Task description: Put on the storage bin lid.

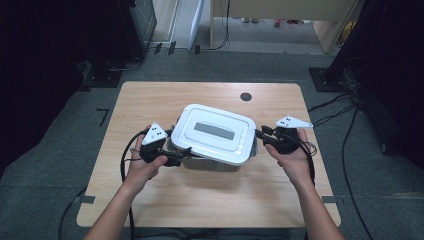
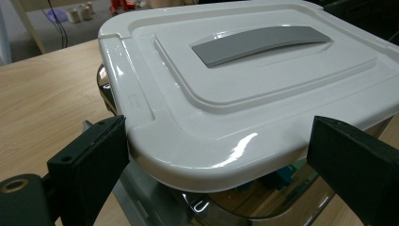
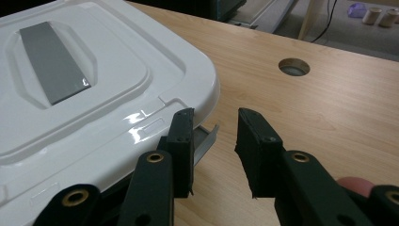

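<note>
- Right now the storage box (image 1: 215, 136) sits near the middle of the bench (image 1: 150, 100), turned a little askew, with its white lid (image 2: 244, 103) on top and a flat grey handle (image 2: 259, 43) recessed in the lid's centre.
- Your left gripper (image 2: 216, 155) has its fingers (image 2: 96, 155) spread wide on either side of the lid's near corner; one pad looks right against the rim, the other stands apart, so nothing is clamped yet.
- Your right gripper (image 3: 214, 146) is at the opposite end, its fingers narrowly parted and empty, just beside the lid's rounded corner and a small grey latch tab (image 3: 204, 139) that juts out below the rim.
- The lid looks like glossy hard plastic: stiff, light and slippery, so the pads may slide off the rounded corner. The overhanging rim edge or the latch tab should give a surer bite than the curved top.
- The body under the lid is clear, with something teal inside (image 2: 284, 176); I can't tell how much it holds, so treat the box as possibly heavier than it looks.
- If you lift, take both ends evenly; a one-sided pull will likely tilt the lid or skid the box across the smooth wood.
</note>
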`<action>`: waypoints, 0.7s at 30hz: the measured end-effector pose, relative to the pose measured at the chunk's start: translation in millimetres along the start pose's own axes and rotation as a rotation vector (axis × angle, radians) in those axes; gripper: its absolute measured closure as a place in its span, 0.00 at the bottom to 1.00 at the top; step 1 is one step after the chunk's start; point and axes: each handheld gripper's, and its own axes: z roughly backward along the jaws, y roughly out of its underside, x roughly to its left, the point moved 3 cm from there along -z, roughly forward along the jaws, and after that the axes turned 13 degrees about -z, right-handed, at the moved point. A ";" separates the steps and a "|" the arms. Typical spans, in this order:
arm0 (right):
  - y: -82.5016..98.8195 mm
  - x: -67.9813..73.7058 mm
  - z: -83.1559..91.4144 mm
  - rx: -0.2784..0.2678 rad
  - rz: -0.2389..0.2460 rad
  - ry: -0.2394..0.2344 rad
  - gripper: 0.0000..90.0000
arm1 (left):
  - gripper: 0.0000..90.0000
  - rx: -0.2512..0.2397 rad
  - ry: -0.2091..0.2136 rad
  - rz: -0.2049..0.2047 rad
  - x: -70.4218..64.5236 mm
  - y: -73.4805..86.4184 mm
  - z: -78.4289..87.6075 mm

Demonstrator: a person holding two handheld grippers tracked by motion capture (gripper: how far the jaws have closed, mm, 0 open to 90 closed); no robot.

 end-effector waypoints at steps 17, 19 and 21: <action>-2.4 6.1 -7.4 0.014 0.022 -0.001 0.75 | 0.07 -0.007 0.012 -0.024 -16.9 11.3 14.9; -2.2 7.0 -7.4 0.015 0.026 -0.003 0.75 | 0.07 -0.003 0.006 -0.022 -16.9 13.7 16.0; -2.7 7.8 -7.5 0.012 0.026 -0.011 0.75 | 0.07 -0.004 0.005 -0.019 -17.0 14.7 16.7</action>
